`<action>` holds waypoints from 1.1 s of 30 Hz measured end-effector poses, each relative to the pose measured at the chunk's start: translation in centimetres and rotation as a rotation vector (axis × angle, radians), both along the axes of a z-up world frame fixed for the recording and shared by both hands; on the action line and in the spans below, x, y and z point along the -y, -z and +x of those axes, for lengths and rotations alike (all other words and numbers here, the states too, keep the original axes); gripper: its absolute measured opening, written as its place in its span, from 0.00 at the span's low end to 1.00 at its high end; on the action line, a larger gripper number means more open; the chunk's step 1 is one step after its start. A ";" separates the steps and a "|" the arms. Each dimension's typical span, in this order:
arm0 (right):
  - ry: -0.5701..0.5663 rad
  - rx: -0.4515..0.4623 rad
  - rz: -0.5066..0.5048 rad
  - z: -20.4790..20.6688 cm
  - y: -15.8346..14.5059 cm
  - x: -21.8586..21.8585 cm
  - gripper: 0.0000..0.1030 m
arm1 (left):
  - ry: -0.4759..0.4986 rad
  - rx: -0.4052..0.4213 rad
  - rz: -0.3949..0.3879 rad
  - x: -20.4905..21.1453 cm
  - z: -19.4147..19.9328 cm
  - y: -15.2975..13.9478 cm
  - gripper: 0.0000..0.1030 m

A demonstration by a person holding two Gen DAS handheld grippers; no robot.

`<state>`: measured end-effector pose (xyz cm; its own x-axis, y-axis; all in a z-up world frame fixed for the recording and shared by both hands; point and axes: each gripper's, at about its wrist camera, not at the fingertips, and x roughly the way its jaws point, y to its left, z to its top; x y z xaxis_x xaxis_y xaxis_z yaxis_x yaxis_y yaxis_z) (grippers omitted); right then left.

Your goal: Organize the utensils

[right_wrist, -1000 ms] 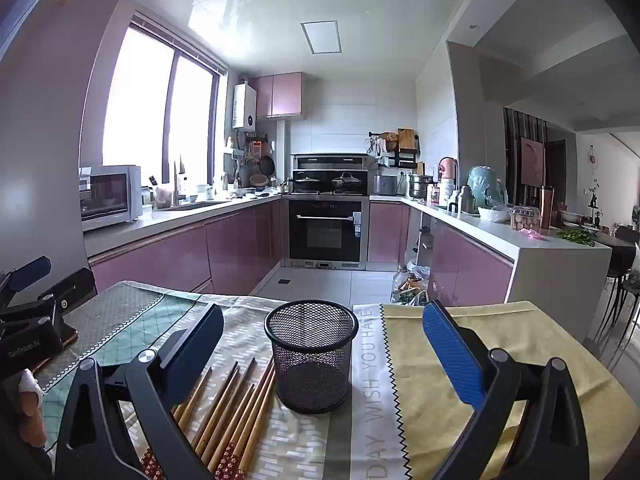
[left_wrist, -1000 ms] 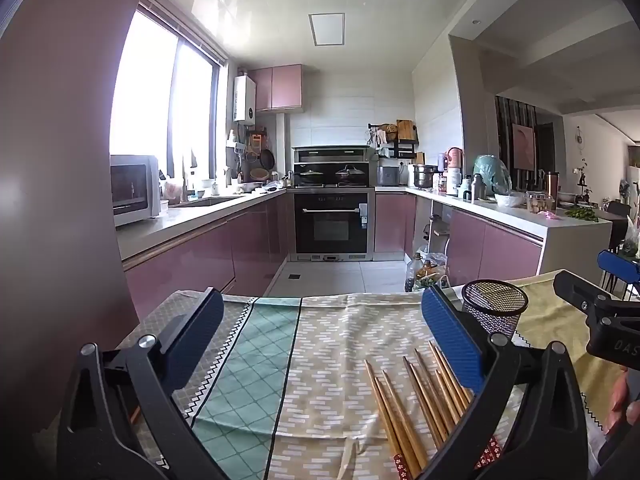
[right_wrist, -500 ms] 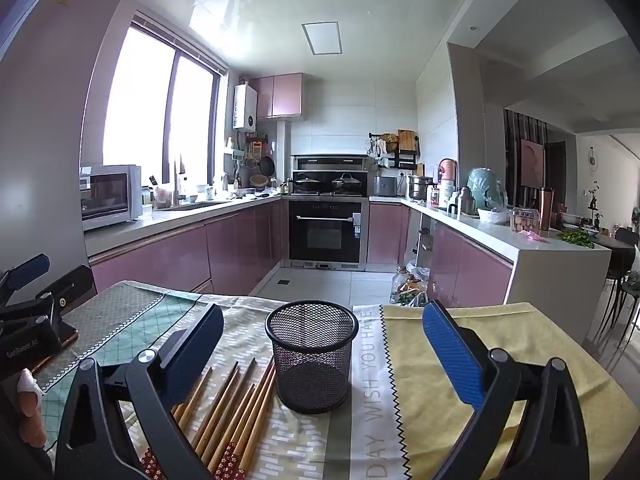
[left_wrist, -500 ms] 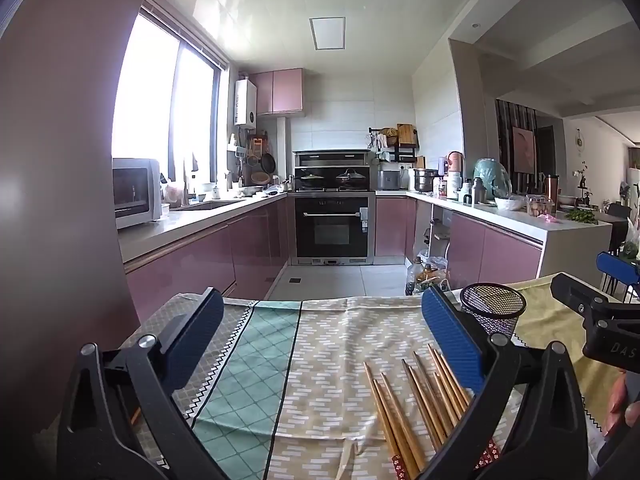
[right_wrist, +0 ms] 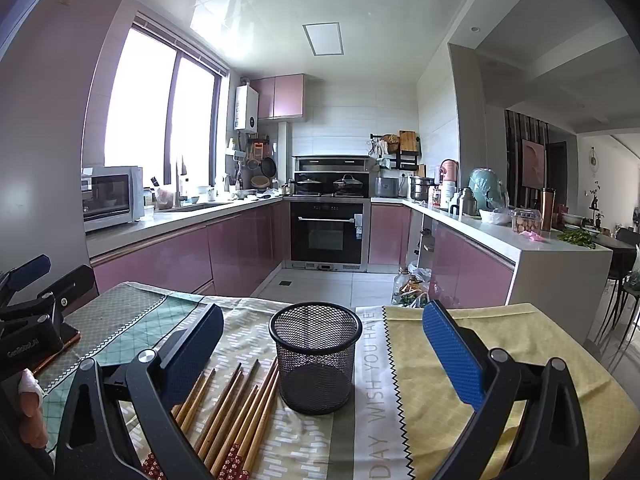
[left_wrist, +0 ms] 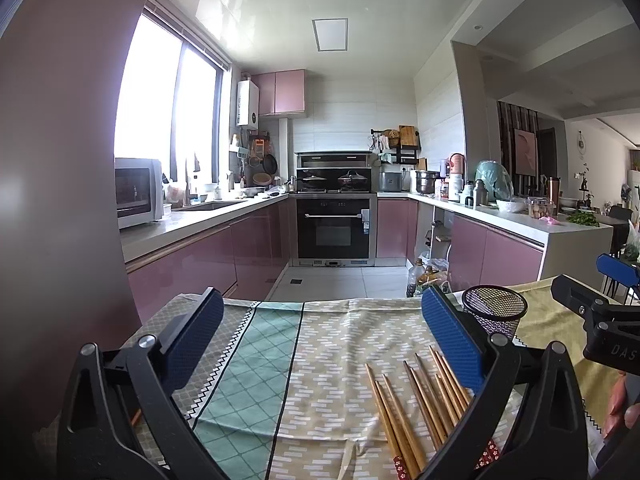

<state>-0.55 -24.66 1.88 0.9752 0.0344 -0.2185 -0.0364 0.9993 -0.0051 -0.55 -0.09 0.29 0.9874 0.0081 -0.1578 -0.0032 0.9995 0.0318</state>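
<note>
A patchwork cloth (right_wrist: 472, 344) covers the table (left_wrist: 168, 312). In the right wrist view one black mesh cup (right_wrist: 314, 360) stands upright at lower centre, empty. Just left of it lie the wooden chopsticks (right_wrist: 236, 412), about eight, though the near fingers hide some ends. The right hand-held gripper (right_wrist: 320, 356) is spread wide, holding nothing, as is the left hand-held gripper (left_wrist: 320, 340), whose right finger crosses the cup and chopsticks at lower right. Behind stand one oven (right_wrist: 326, 236) and one microwave (right_wrist: 110, 198).
</note>
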 end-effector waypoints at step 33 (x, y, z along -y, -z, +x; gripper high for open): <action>0.004 -0.001 0.013 0.0 0.0 0.2 0.94 | 0.000 0.002 0.000 0.1 0.0 -0.1 0.95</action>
<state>-0.60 -24.88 1.84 0.9751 0.0336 -0.2191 -0.0328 0.9994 0.0075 -0.57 -0.23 0.39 0.9878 0.0080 -0.1554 -0.0030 0.9995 0.0321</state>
